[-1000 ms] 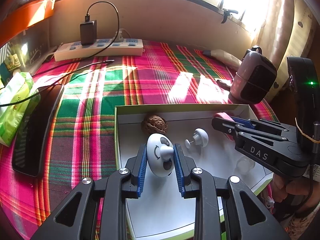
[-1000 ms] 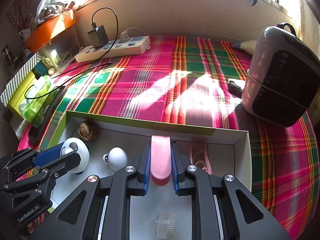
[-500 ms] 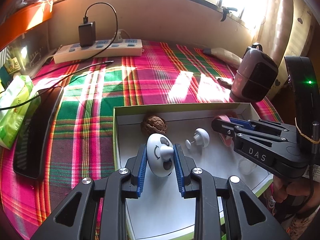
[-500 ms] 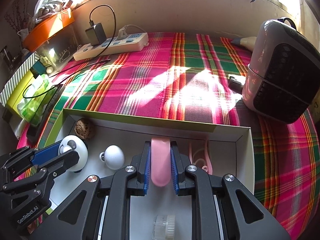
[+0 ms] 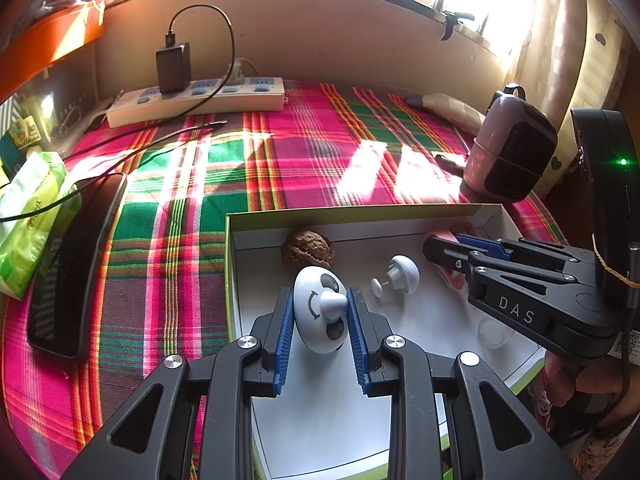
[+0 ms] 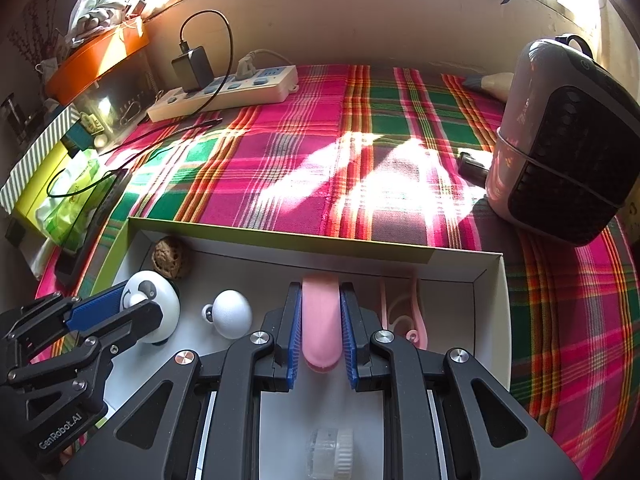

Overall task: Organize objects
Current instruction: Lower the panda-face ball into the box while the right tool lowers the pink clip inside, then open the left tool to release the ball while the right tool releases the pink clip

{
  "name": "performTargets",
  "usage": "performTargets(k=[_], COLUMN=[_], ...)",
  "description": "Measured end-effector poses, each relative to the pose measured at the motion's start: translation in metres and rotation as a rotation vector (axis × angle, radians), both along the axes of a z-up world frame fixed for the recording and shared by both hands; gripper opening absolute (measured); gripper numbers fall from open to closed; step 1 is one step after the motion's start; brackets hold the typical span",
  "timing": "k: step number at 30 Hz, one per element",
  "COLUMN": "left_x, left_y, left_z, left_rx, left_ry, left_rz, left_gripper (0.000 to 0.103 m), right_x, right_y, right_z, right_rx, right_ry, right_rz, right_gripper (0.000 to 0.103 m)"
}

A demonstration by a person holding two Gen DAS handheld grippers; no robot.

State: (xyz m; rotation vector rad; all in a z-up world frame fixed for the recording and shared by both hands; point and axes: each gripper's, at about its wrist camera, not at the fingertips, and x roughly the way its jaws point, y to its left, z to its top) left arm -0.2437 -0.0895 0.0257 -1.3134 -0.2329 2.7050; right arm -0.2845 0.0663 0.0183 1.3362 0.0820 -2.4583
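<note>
Setting: plaid cloth [image 6: 320,152] under a shallow white box [image 5: 236,280], window wall beyond; both tools angled down into the box.
Left gripper [image 5: 320,312]: nearly closed, blue pads clamped on both flanks of the panda-face egg toy [image 5: 318,316], its nose knob facing the camera.
Panda toy handling: likely light, hard, smooth plastic; rounded sides apt to slip, so best held across the widest part, as now.
Right gripper [image 6: 320,332]: closed about as far as it goes, pads pressed on both sides of the pink strip [image 6: 320,320], far end of the strip just short of the box's far wall.
Pink strip handling: looks soft and rubbery, probably light and bendy; grip near the middle to limit droop.
Just under the right gripper: clear ridged cap [image 6: 328,448], loose on the box floor.
Between the two tools: white mushroom-shaped knob [image 5: 400,276], untouched.
Beside the right gripper's right finger: thin pink loop [image 6: 400,312], loose.
Ahead of the left gripper: walnut [image 5: 306,248], at the far wall of the box.
Far right: pink heater [image 6: 560,140], on the cloth, well apart.
Farthest: power strip [image 5: 196,100], against the wall.
</note>
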Motion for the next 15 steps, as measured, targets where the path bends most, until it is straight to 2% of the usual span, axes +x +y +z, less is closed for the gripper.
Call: performTargets(k=[11, 15], left_x=[-0.0001, 0.0008], left_y=[-0.0001, -0.0014], left_z=[-0.0008, -0.0008], left_rx=[-0.003, -0.005], left_ry=[0.002, 0.002], left_rz=[0.004, 0.006], left_gripper=[0.025, 0.025], right_x=[0.0019, 0.0030], right_y=[0.0008, 0.0026], right_z=[0.0013, 0.0022], right_rx=[-0.002, -0.009], right_ry=[0.004, 0.005], right_rz=[-0.008, -0.015], right_gripper=[0.019, 0.030])
